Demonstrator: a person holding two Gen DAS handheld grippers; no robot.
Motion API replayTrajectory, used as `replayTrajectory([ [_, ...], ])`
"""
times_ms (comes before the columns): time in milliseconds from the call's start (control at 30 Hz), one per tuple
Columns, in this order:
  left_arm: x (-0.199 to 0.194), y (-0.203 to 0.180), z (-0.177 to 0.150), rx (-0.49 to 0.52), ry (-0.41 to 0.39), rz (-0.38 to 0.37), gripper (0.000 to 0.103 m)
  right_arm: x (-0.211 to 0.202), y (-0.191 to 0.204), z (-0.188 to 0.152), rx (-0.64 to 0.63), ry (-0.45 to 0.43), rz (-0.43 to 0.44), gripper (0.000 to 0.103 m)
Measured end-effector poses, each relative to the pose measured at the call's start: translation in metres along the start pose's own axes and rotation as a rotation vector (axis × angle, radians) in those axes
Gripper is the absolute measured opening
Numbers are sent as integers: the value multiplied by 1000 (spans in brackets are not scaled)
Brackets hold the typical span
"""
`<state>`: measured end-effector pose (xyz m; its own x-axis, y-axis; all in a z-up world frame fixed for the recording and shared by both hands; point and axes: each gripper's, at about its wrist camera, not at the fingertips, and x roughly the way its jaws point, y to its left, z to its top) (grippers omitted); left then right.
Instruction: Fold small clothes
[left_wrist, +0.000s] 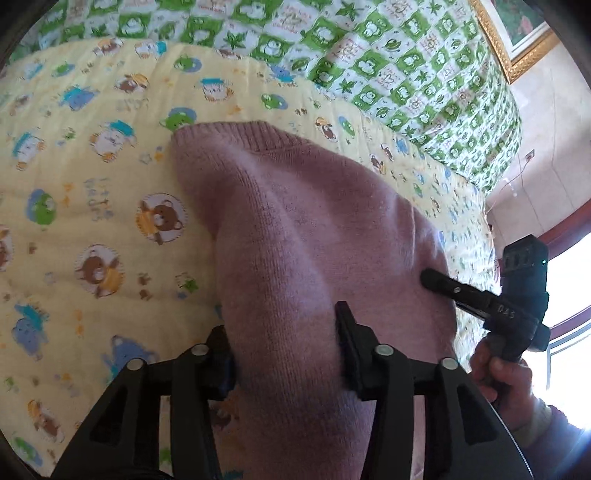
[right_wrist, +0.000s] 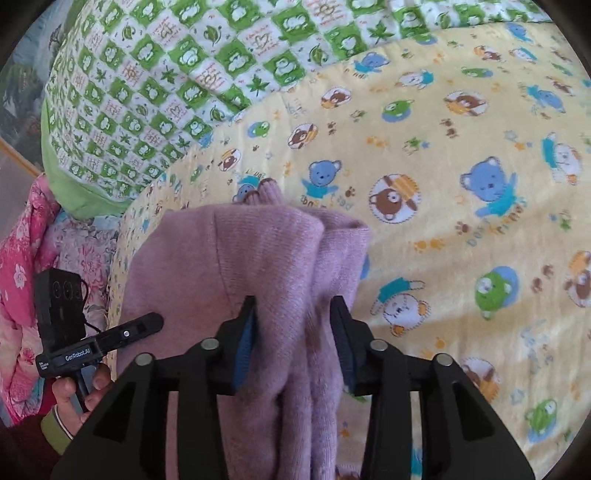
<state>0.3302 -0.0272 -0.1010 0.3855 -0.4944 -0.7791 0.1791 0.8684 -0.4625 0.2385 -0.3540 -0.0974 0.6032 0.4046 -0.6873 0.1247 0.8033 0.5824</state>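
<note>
I hold the pink knit sweater (left_wrist: 314, 236) with both grippers over the yellow bear-print blanket (left_wrist: 85, 206) that covers the bed.

Left gripper (left_wrist: 286, 354): the fingers stand on either side of a thick bunch of knit that fills the gap between them. I judge them clamped on the sweater, one finger at each flank of the bunch. The ribbed hem (left_wrist: 236, 131) lies ahead on the blanket, so the far end of the garment is supported while the near end is lifted.

Right gripper (right_wrist: 295, 343): the fingers, with blue pads (right_wrist: 245, 347), pinch a gathered fold of the same sweater. A sleeve cuff (right_wrist: 267, 190) protrudes beyond the far edge.

The two grips are set near opposite side edges. I judge that this keeps the cloth spread between them, so that the lifted edge can be carried over as a straight fold rather than a bundle.

The green frog-print quilt (left_wrist: 406, 55) lies beyond the blanket, well apart from the sweater. Pink floral bedding (right_wrist: 22, 266) lies past the bed edge.

Risk: thick knit can slip from a partial pinch.
</note>
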Motion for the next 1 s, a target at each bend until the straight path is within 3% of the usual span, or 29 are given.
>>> replayTrajectory([
  [100, -27, 4, -14, 1, -20, 28, 53, -28, 2, -6, 14, -35, -25, 45],
  [233, -71, -1, -40, 2, -95, 82, 54, -67, 19, -28, -7, -97, 16, 45],
  [367, -98, -23, -70, 48, -119, 47, 53, -83, 53, -61, -81, -68, 105, 45],
  [467, -92, -45, -86, 99, -100, 5, 52, -72, 65, -83, -99, -7, 115, 45],
  [633, -62, -48, -104, 134, -28, 8, 48, -49, 46, -101, -51, 70, 28, 37],
  [700, -50, -40, -111, 123, 9, 11, 48, -41, 29, -107, -13, 94, 12, 17],
  [800, -49, -31, -121, 95, 3, 4, 45, -38, 12, -114, 23, 92, 19, 3],
  [967, -49, -32, -136, 114, 6, 46, 46, -38, 11, -119, 24, 83, 11, 2],
  [1000, -52, -35, -135, 115, 0, 54, 46, -41, 14, -119, 17, 80, 6, 6],
])
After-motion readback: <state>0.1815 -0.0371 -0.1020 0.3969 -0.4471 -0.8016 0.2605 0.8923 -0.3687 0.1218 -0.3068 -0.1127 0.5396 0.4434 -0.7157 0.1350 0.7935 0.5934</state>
